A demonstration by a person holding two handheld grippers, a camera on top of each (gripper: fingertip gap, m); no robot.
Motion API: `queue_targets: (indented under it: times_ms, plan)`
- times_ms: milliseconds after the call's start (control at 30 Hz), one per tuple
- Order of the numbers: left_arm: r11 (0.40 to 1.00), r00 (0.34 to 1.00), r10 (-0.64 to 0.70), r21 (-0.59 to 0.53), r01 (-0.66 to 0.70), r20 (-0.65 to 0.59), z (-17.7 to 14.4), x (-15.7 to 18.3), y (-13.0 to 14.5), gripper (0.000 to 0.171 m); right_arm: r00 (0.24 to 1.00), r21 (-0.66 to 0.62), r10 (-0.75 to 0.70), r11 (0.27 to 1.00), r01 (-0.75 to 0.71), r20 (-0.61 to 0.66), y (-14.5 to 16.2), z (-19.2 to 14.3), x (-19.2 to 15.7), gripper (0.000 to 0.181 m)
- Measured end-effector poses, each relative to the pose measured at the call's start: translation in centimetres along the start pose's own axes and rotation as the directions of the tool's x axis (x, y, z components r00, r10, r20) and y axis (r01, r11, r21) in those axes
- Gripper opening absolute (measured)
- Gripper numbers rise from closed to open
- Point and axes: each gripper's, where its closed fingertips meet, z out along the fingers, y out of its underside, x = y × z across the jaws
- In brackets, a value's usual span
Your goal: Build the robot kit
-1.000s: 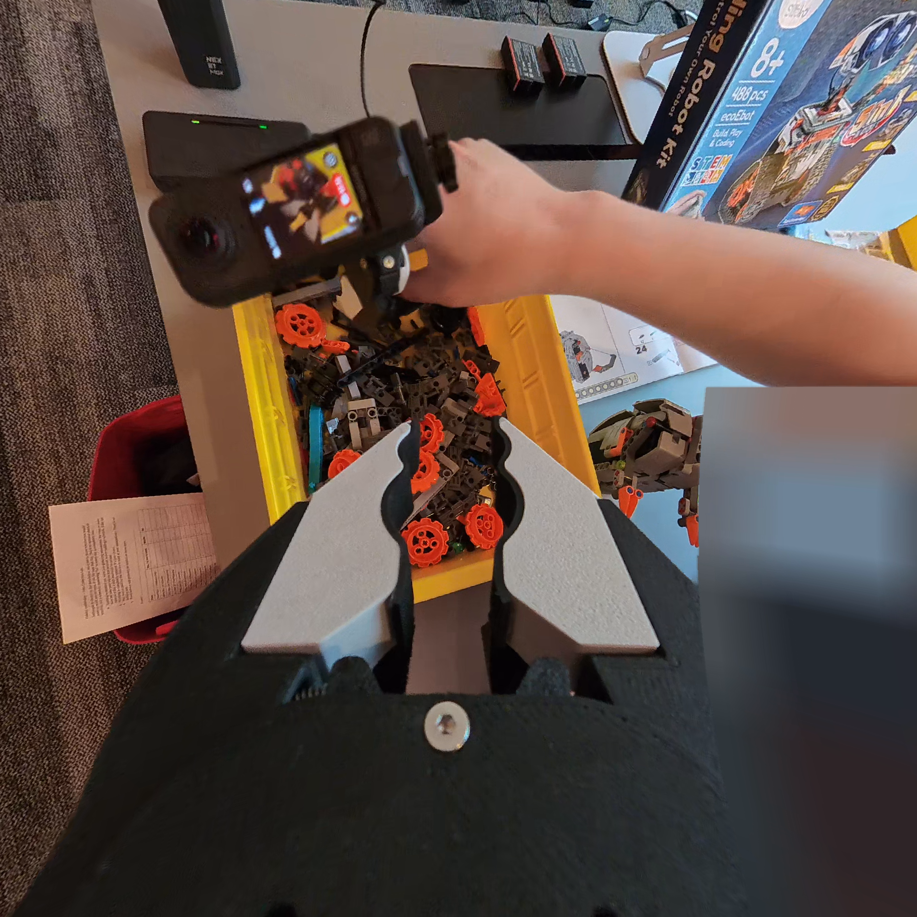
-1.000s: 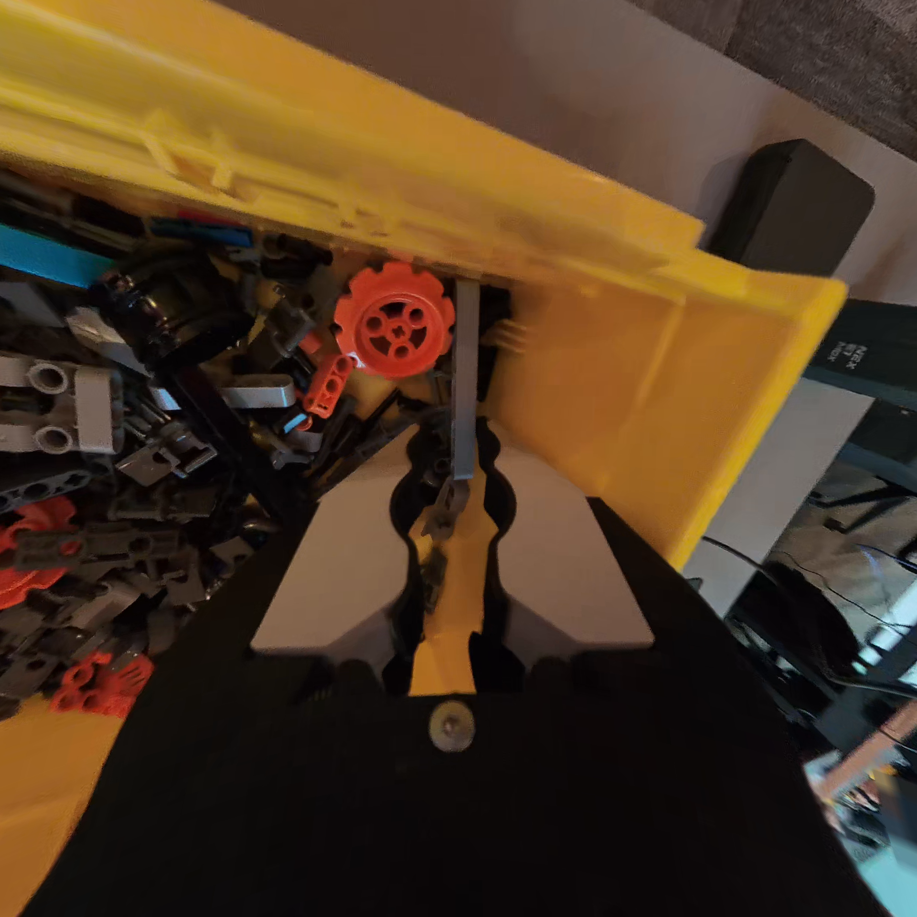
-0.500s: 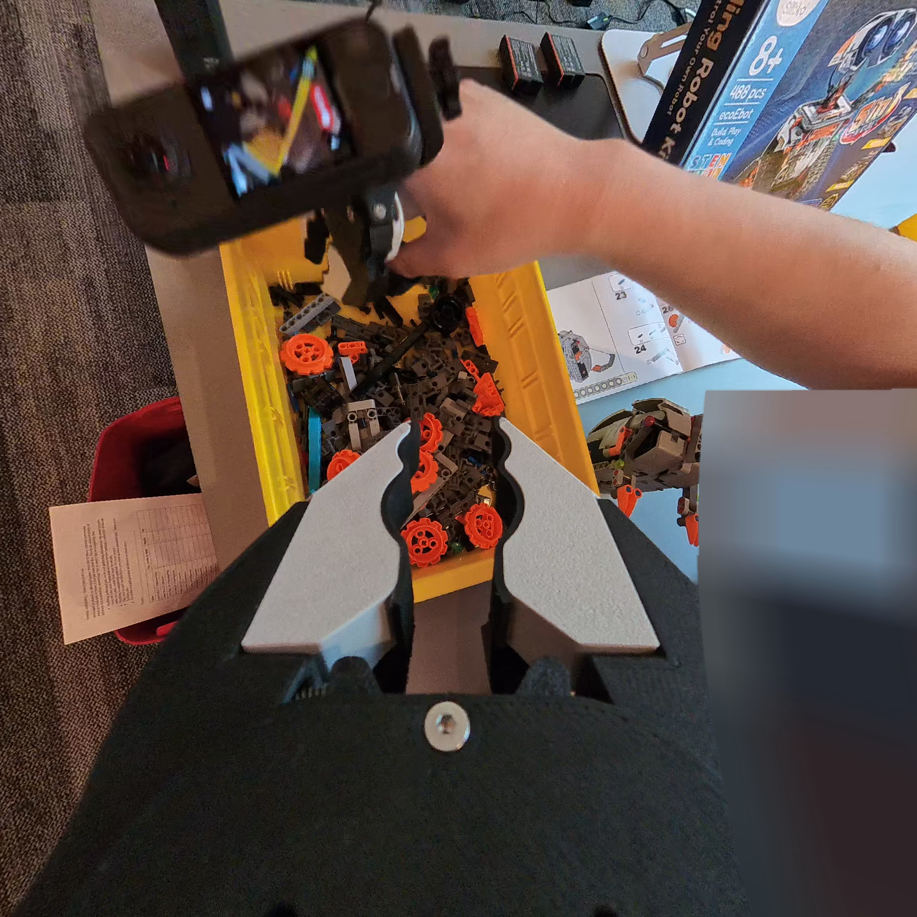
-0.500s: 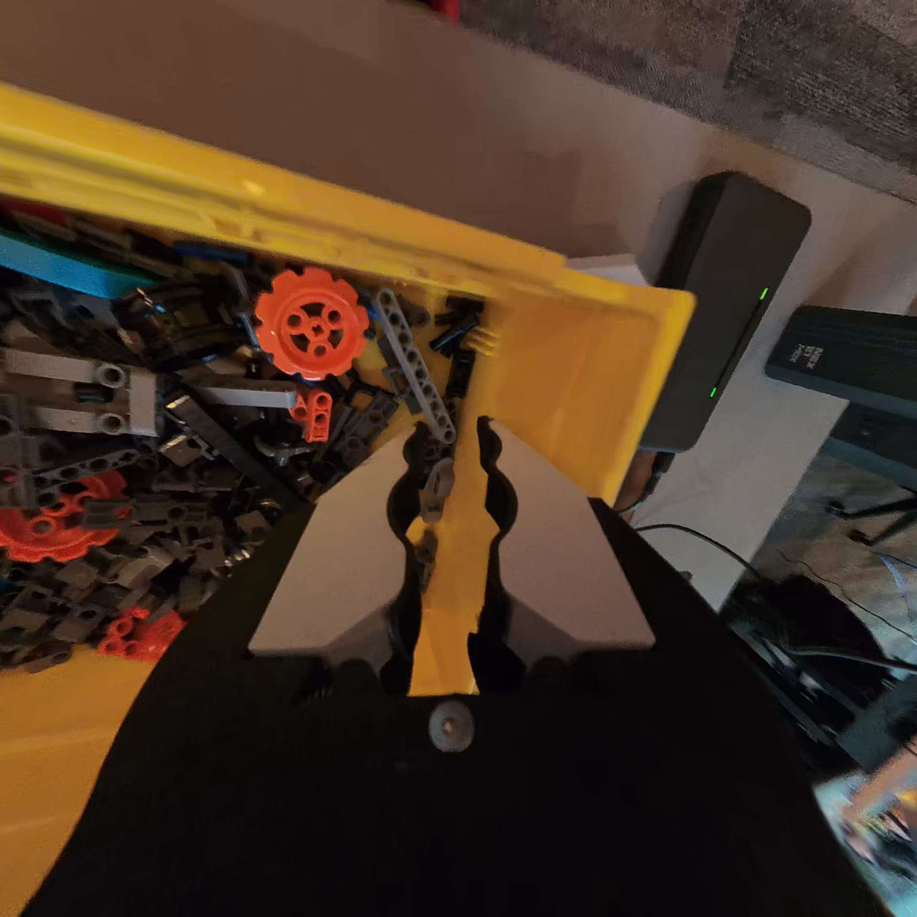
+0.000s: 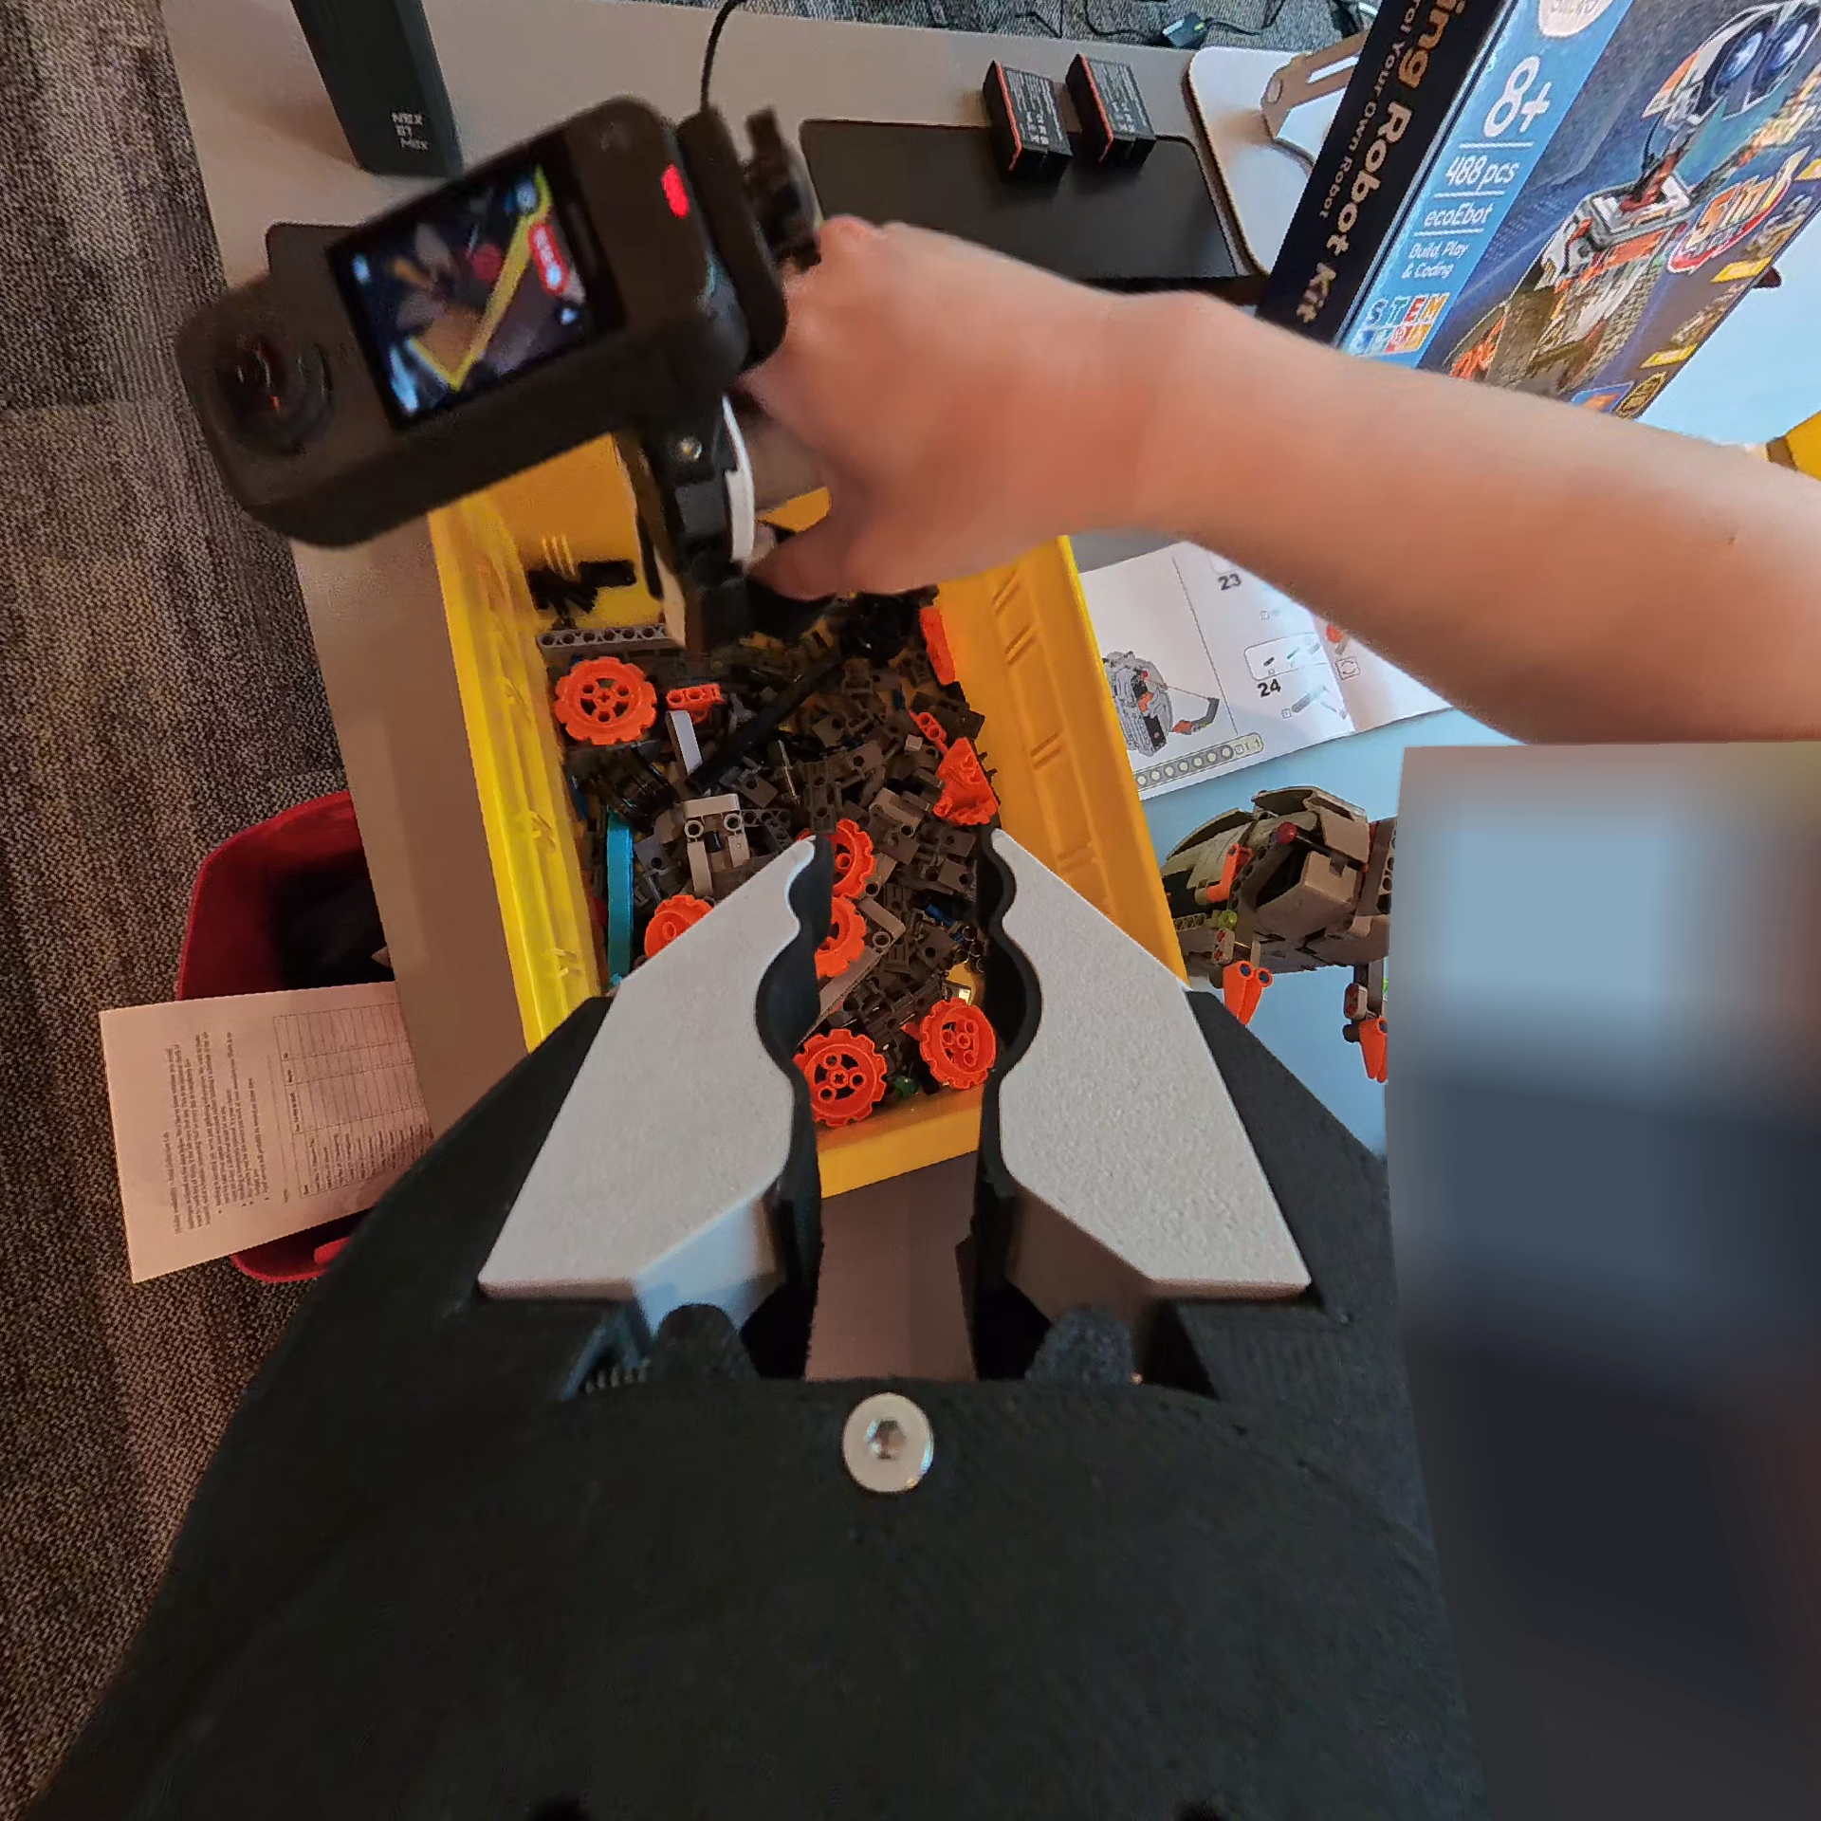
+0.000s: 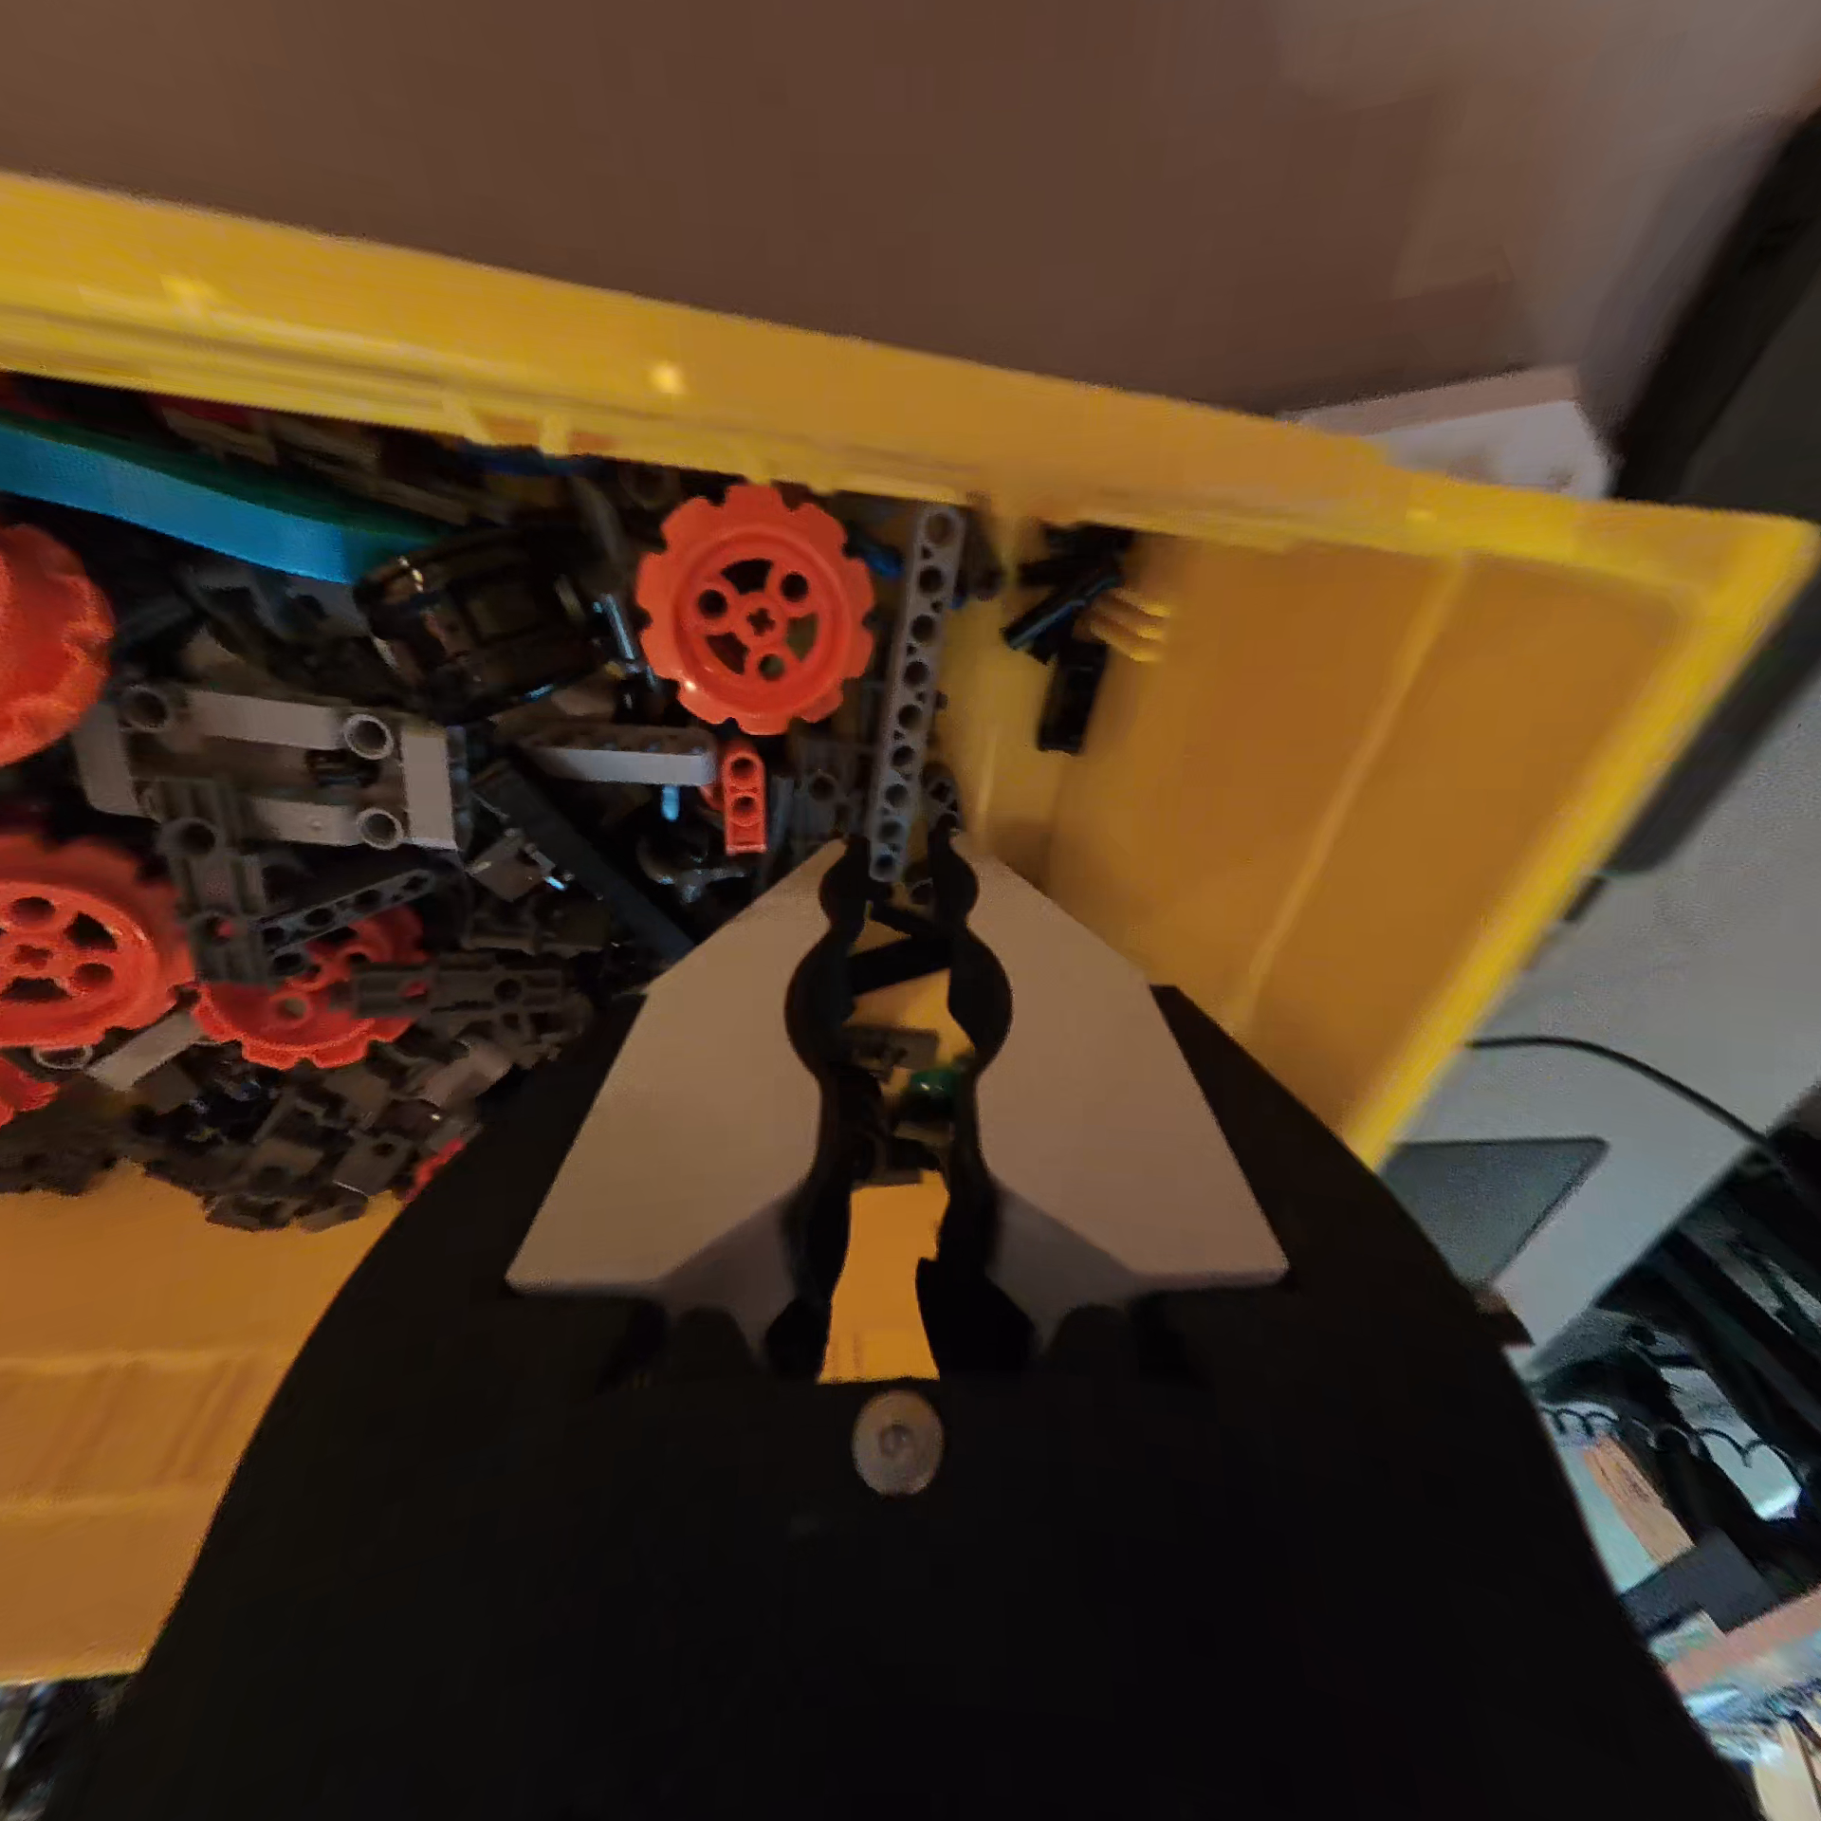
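Note:
A yellow bin (image 5: pixel 512 788) on the table holds a heap of dark grey, black and orange building parts, among them orange gear wheels (image 5: pixel 603 700). My left gripper (image 5: pixel 897 857) is open and empty, and hovers over the bin's near end. A hand (image 5: pixel 936 394) holds my right gripper with its black camera (image 5: pixel 473 315) over the bin's far end. In the right wrist view my right gripper (image 6: pixel 892 852) is low in the bin's corner (image 6: pixel 1281 788). Its jaws are narrow. The near end of a long grey holed beam (image 6: pixel 916 690) lies between the tips, beside an orange gear (image 6: pixel 757 611). I cannot tell whether the tips pinch it.
A blue robot kit box (image 5: pixel 1537 197) stands at the back right. An open instruction booklet (image 5: pixel 1232 670) and a part-built grey robot model (image 5: pixel 1291 887) lie right of the bin. Black devices (image 5: pixel 384 79) sit at the table's back. A red bin (image 5: pixel 256 887) and a paper sheet (image 5: pixel 256 1123) are on the floor, left. My hands' fingertips stand some 25 cm from each other.
My right gripper rose toward the bin's far end, then came back down. The grey beam that stood between its jaws lay down in the bin, and its end is between the tips again. My left gripper stayed still.

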Motion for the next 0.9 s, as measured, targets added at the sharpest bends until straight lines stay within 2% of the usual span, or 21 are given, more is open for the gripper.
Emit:
queue_targets:
  times_ms: [133, 333, 433, 533, 633, 667, 700, 833, 900]
  plan:
    - [1.000, 1.000, -0.003, -0.001, 0.003, 0.000, 0.0, 0.0, 0.0, 0.027, 0.997, -0.011, 0.010, 1.000, -0.011, -0.075, 1.2, -1.4, 1.6, 0.014]
    - [1.000, 1.000, -0.002, -0.004, 0.002, -0.001, 0.1, -0.1, 0.1, 0.027, 0.996, -0.166, 0.041, 0.985, -0.054, -0.080, 4.8, -0.3, 0.5, 0.014]
    - [1.000, 1.000, -0.008, 0.004, 0.008, -0.001, 0.0, -0.2, 0.0, 0.027, 0.995, -0.148, 0.009, 0.989, -0.024, -0.099, 5.9, -1.3, 0.1, 0.014]
    - [1.000, 1.000, -0.016, 0.010, 0.016, 0.006, -0.2, -0.3, -0.1, 0.027, 0.997, -0.075, 0.081, 0.994, -0.080, 0.011, 5.9, -2.0, -1.7, 0.017]
    - [1.000, 1.000, -0.012, 0.012, 0.012, 0.018, -0.3, -0.2, 0.0, 0.027, 0.972, -0.062, 0.153, 0.988, -0.144, 0.177, 5.9, -1.9, -4.1, 0.027]
    - [1.000, 1.000, -0.009, 0.017, 0.009, 0.023, -0.4, -0.1, -0.1, 0.027, 0.967, -0.075, 0.157, 0.987, -0.144, 0.201, 6.2, -1.8, -4.5, 0.036]
    - [1.000, 1.000, -0.007, 0.023, 0.006, 0.026, -0.5, 0.0, -0.2, 0.027, 0.966, -0.082, 0.159, 0.986, -0.145, 0.204, 6.3, -1.6, -4.7, 0.046]
    - [1.000, 0.999, 0.009, 0.022, -0.010, 0.035, -0.4, 0.5, -0.3, 0.027, 0.967, -0.108, 0.159, 0.984, -0.139, 0.198, 6.5, -1.0, -5.0, 0.063]
    - [1.000, 0.999, 0.021, 0.014, -0.021, 0.034, -0.2, 0.8, -0.3, 0.027, 0.959, -0.143, 0.179, 0.978, -0.150, 0.220, 6.8, -0.7, -5.4, 0.078]
